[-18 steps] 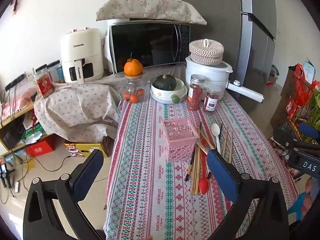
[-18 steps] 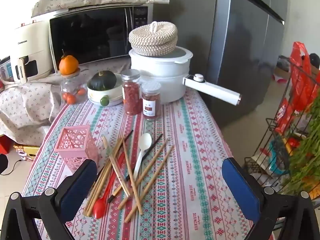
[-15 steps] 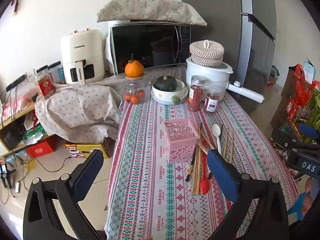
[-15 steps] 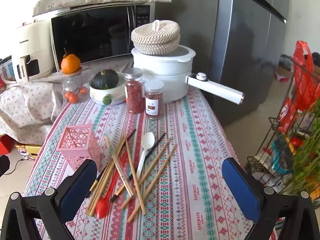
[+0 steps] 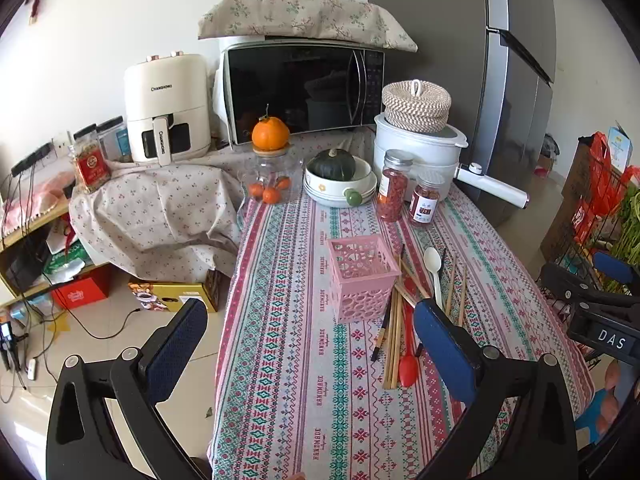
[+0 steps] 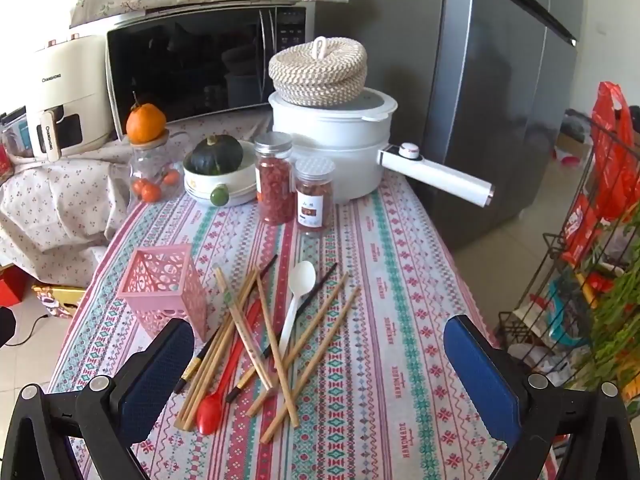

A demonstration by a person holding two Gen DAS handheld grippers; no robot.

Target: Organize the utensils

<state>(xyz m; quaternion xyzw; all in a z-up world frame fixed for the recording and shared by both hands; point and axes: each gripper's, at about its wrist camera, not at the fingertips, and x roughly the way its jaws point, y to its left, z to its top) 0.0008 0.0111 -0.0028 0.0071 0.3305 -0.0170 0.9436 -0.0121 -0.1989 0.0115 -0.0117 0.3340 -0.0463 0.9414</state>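
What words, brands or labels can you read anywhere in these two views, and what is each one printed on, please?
"CHANGHONG": front and handle of the cream air fryer.
"HANDMADE": woven repeatedly into the patterned tablecloth.
"DAS": black tag on the right gripper, seen from the left wrist camera.
Too small or blurred: labels on the spice jar, the red-labelled jar and the rack's packets.

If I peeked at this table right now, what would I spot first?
Probably the messy heap of chopsticks with a red spoon and a white spoon lying mid-table, beside an upright pink basket. Behind them, an orange sits on a glass jar, next to a green squash in a bowl.
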